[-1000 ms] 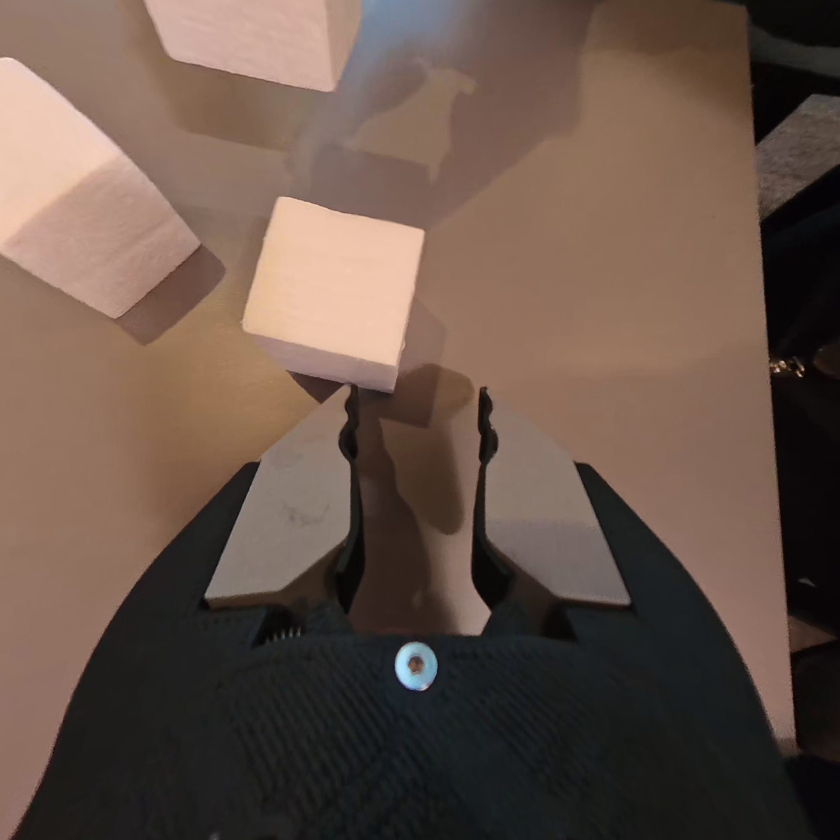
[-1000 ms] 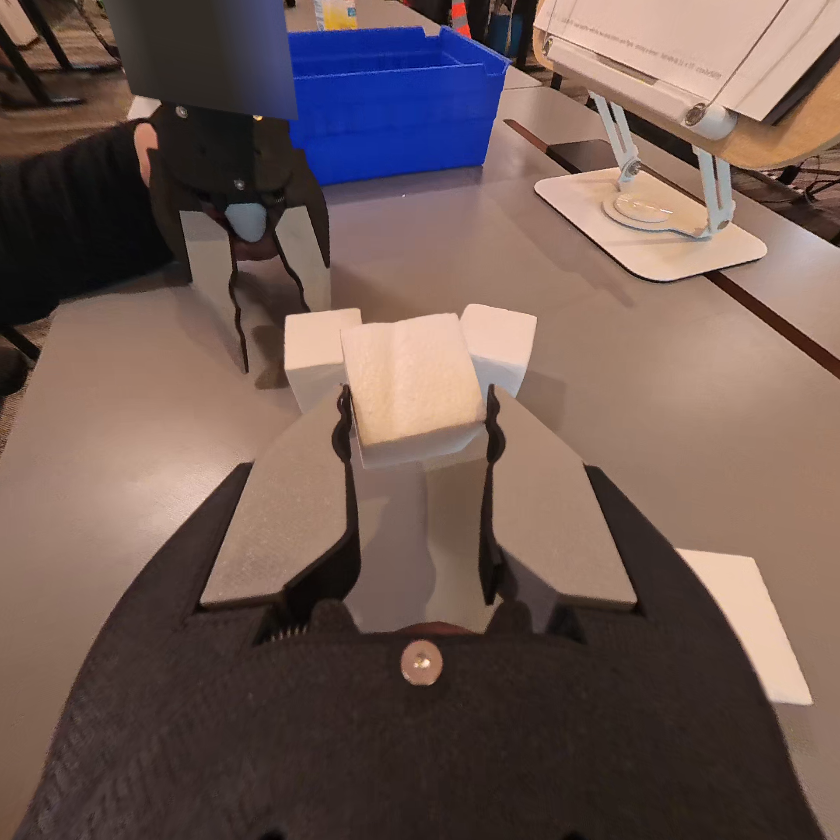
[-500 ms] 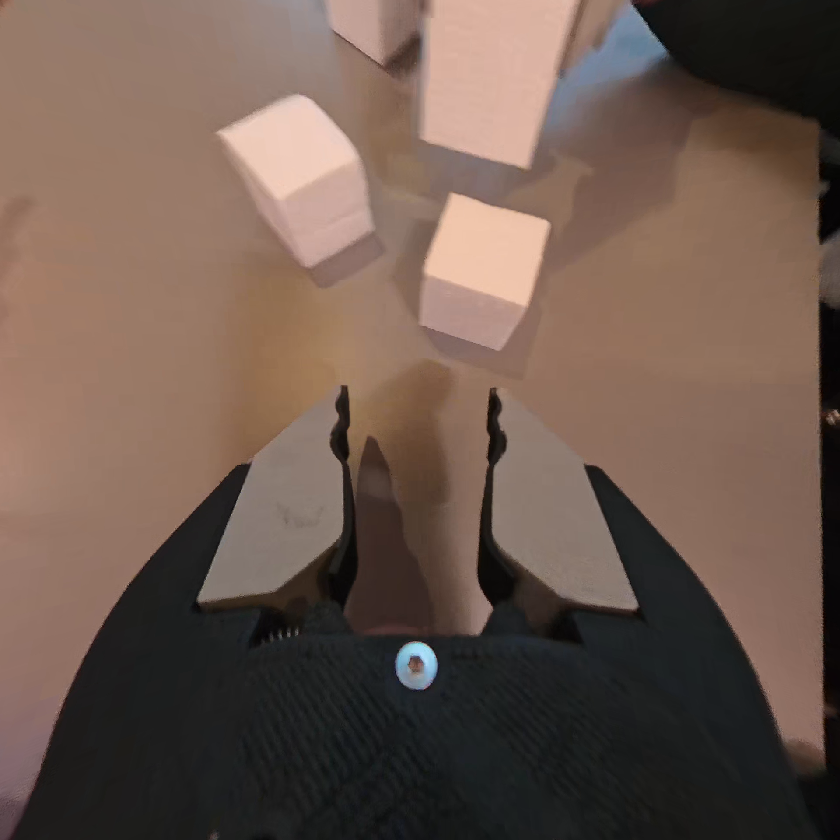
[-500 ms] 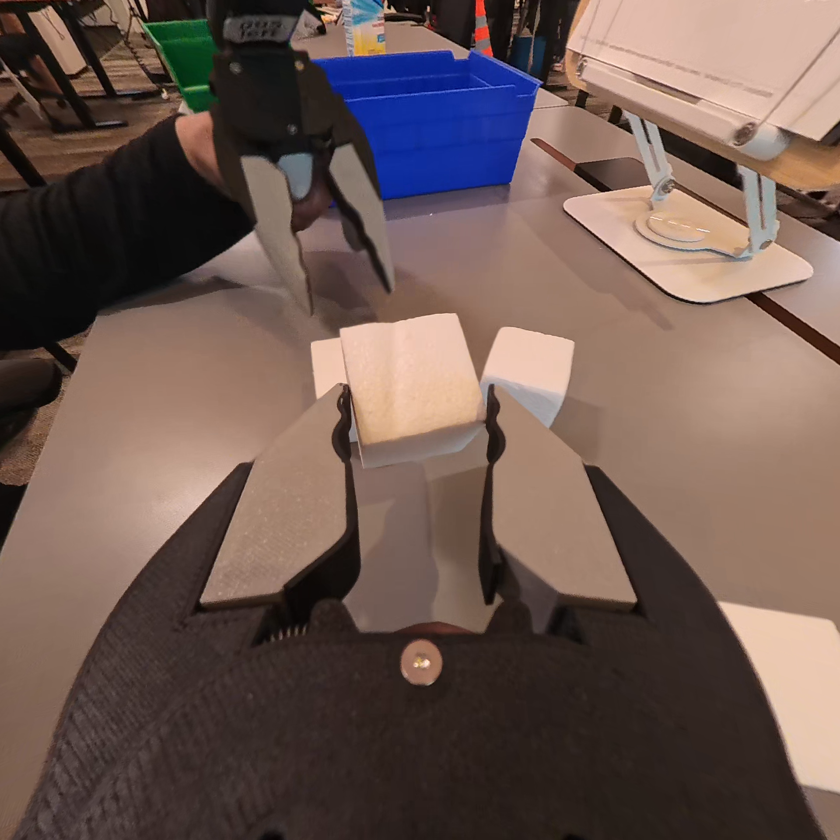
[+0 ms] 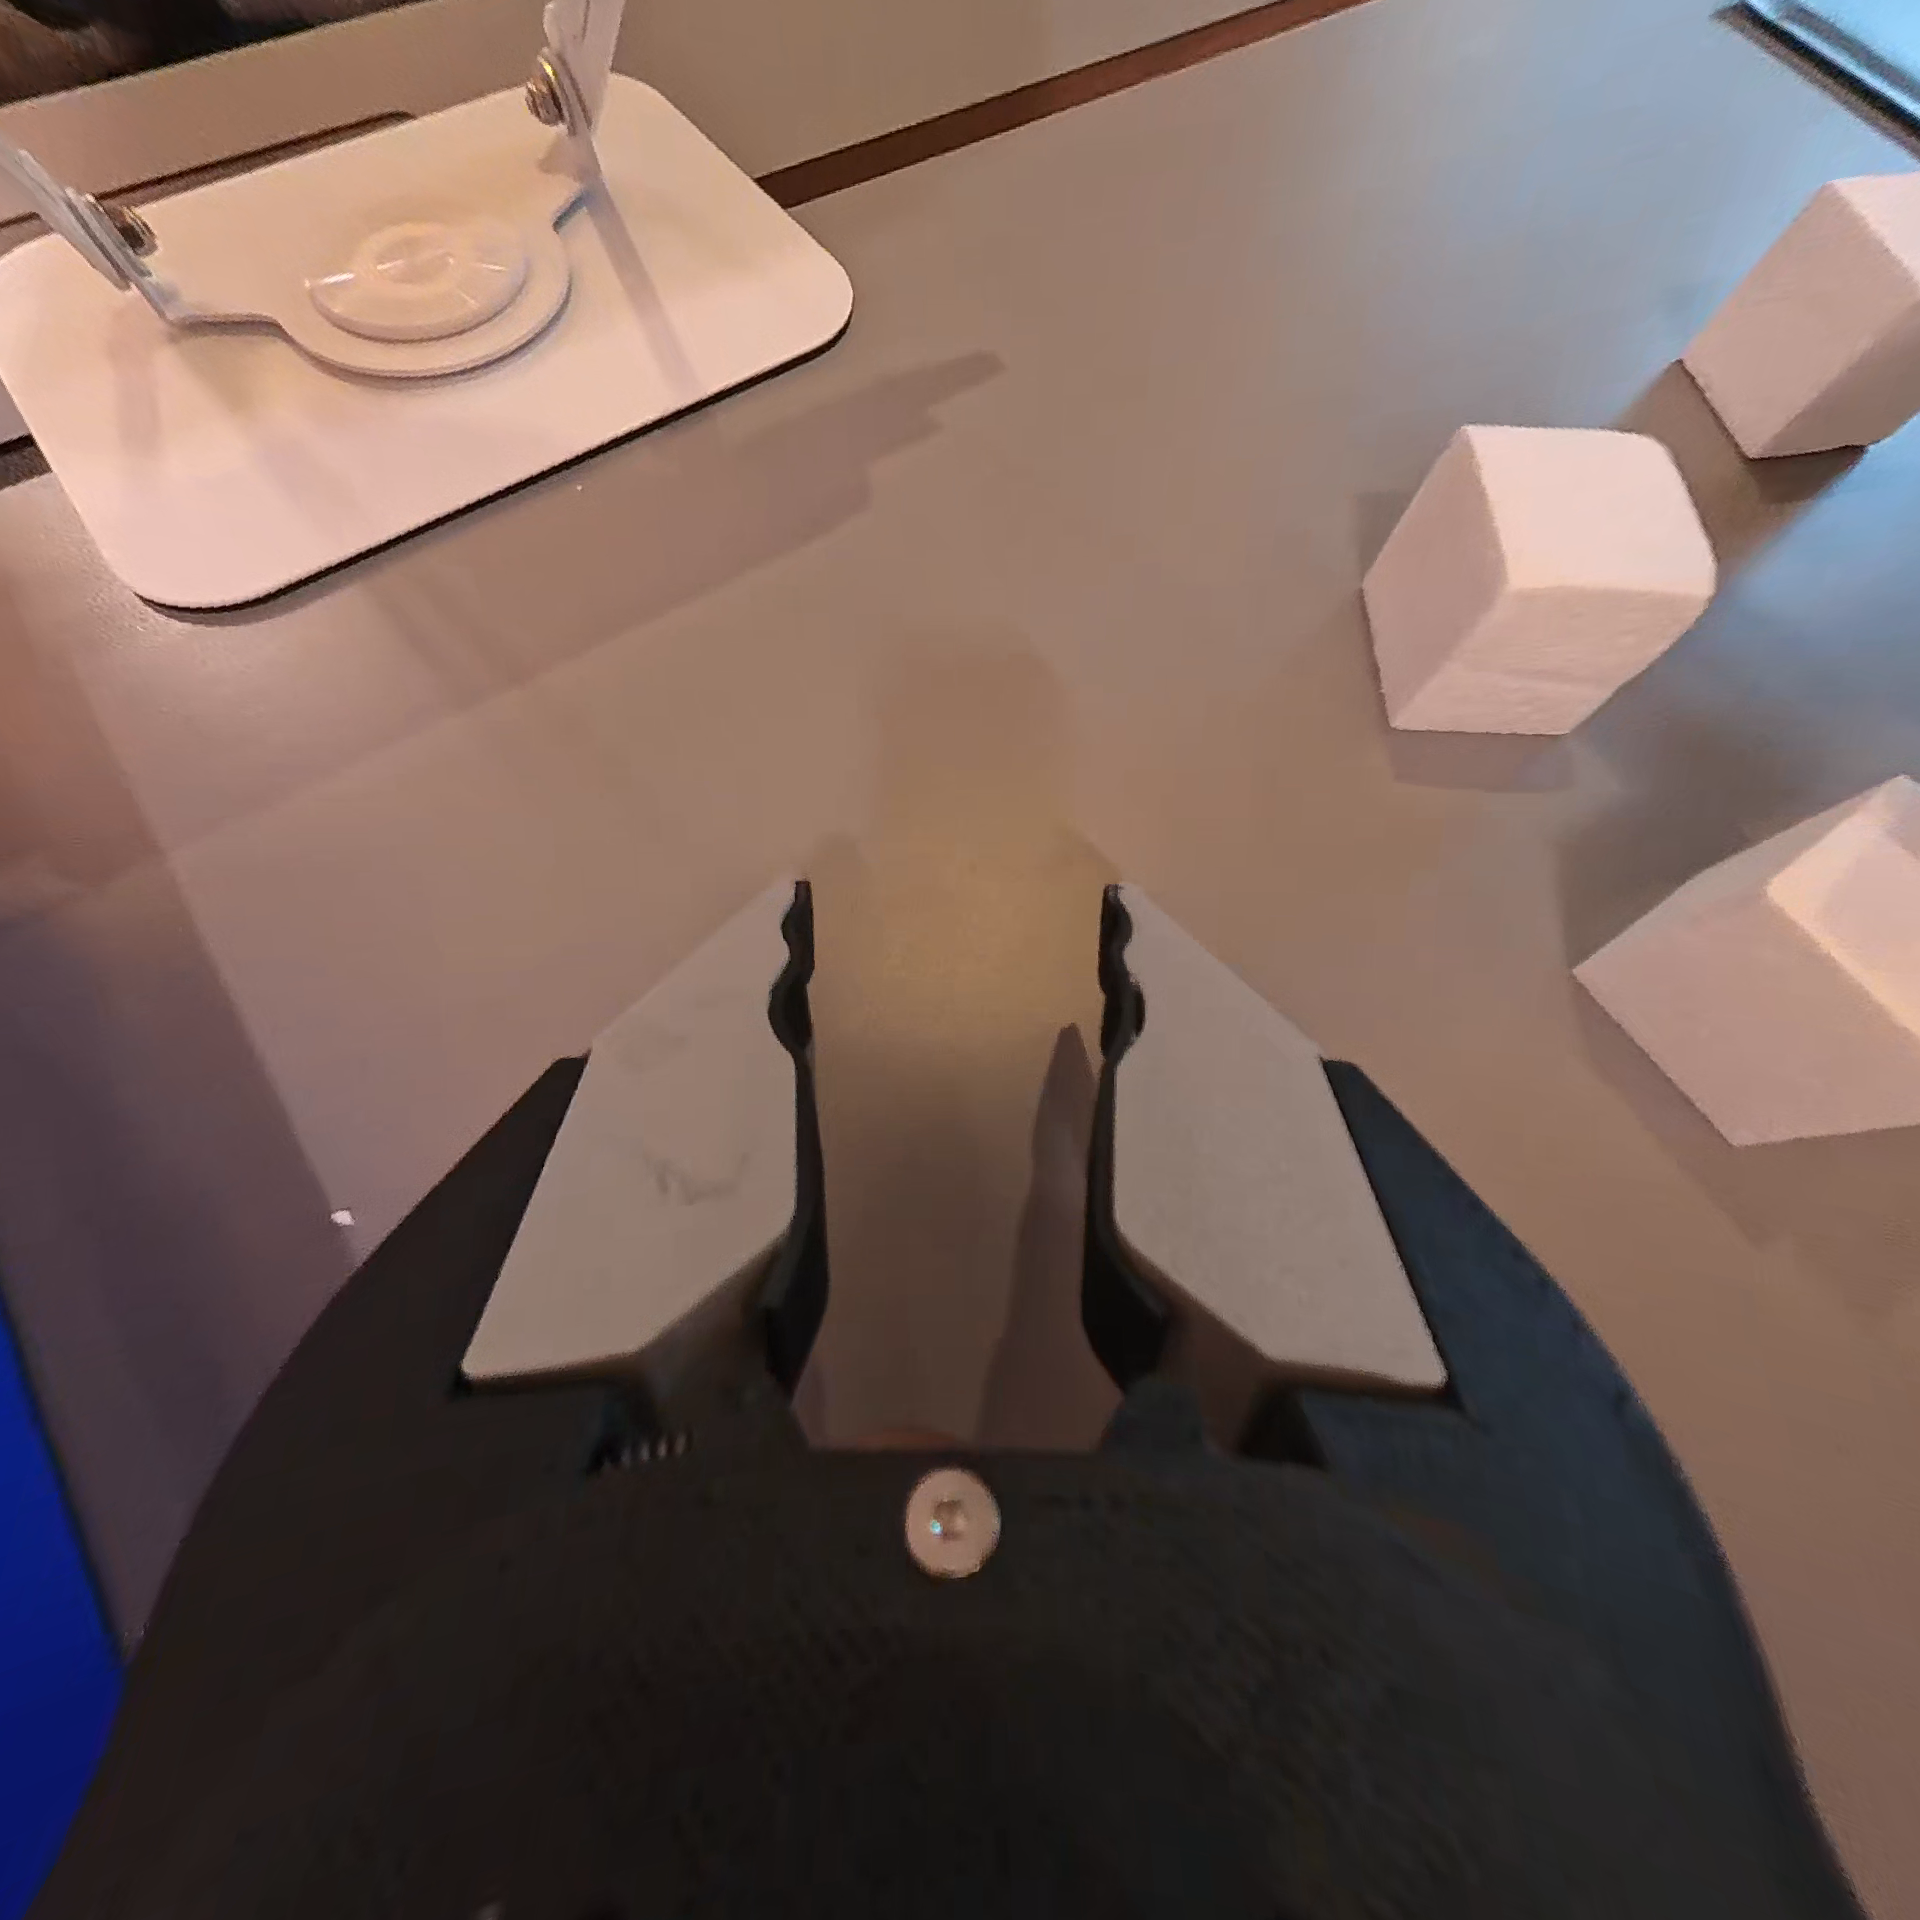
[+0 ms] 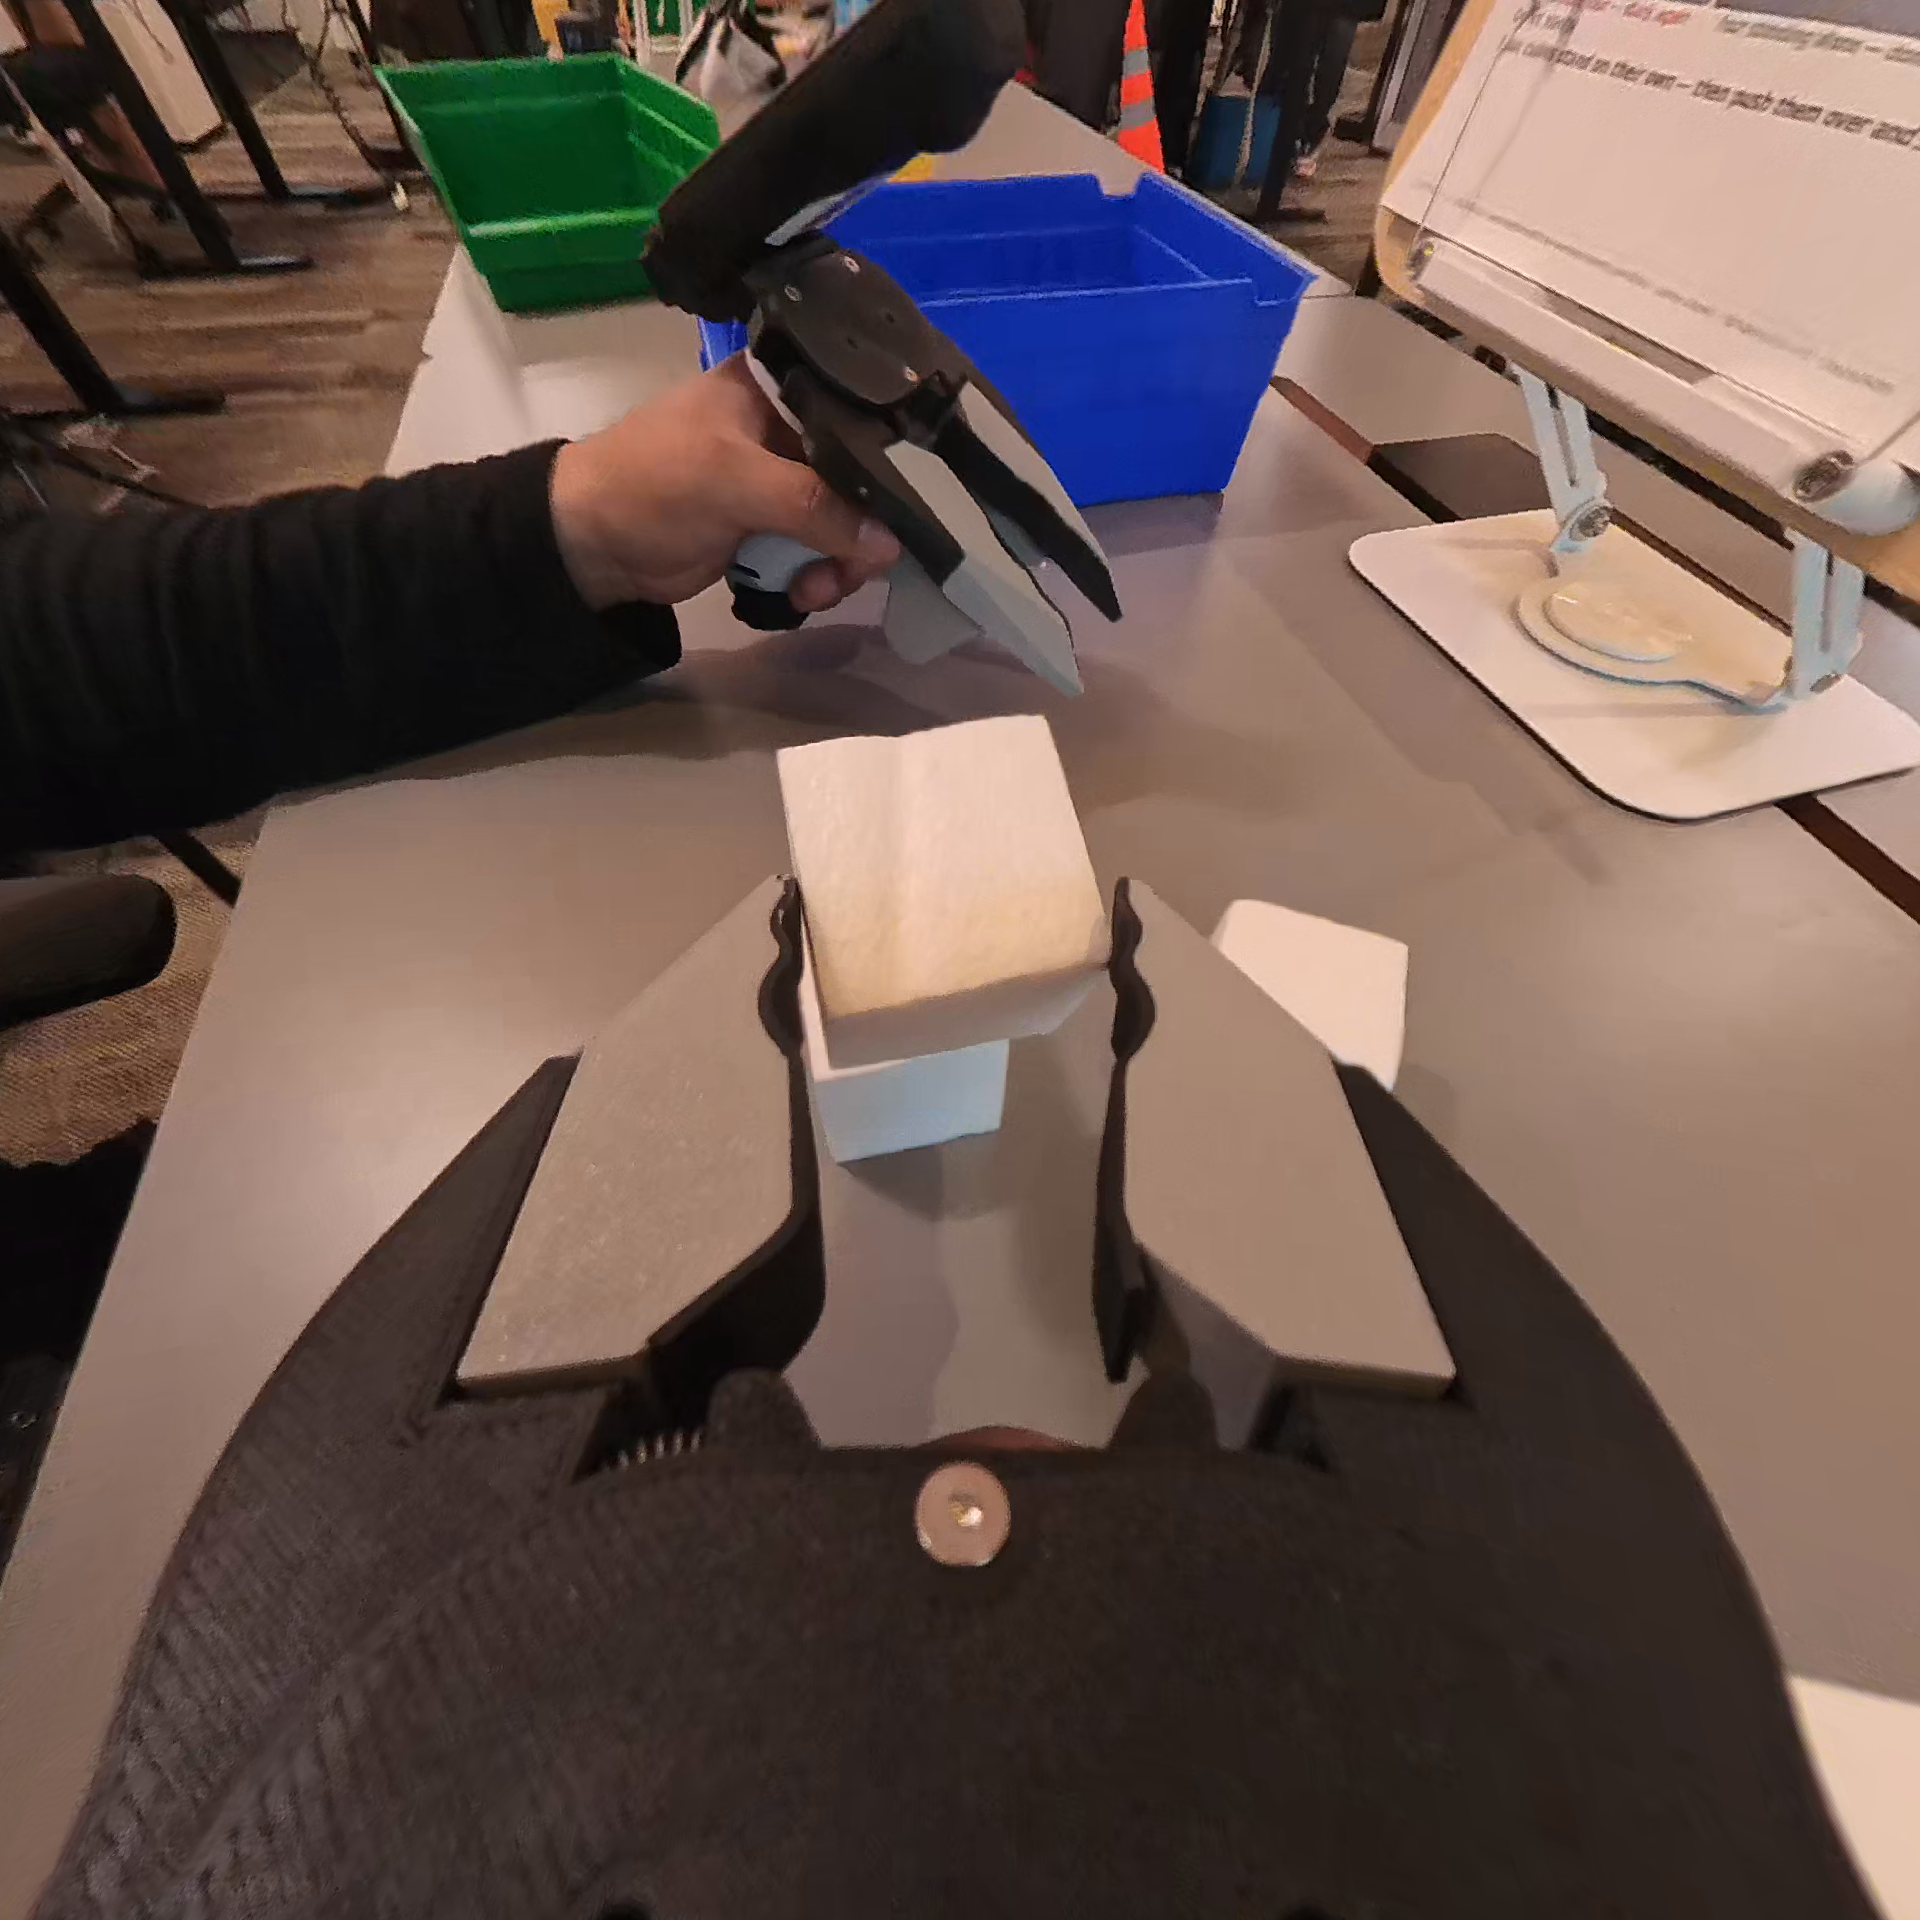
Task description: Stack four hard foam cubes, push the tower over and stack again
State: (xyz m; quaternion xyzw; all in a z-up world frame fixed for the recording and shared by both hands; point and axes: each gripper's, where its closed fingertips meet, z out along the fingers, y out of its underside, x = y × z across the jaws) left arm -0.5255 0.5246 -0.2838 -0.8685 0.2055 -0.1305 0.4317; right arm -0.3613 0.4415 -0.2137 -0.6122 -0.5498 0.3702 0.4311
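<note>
We see warm, dim light in the left wrist view, w/ a soft orange glare patch on the table (image 5: 956, 935) and long shadows. The right wrist view is brighter, cooler, mostly sharp. Both are wide-angle, so edges bend; the background is a bit soft.

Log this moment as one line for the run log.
right gripper: shut on white foam cube, above second cube | left gripper: open, empty | tower: not built

Held cube (image 6: 940, 878) above table cube (image 6: 914, 1101), another cube (image 6: 1320, 977) right
</note>
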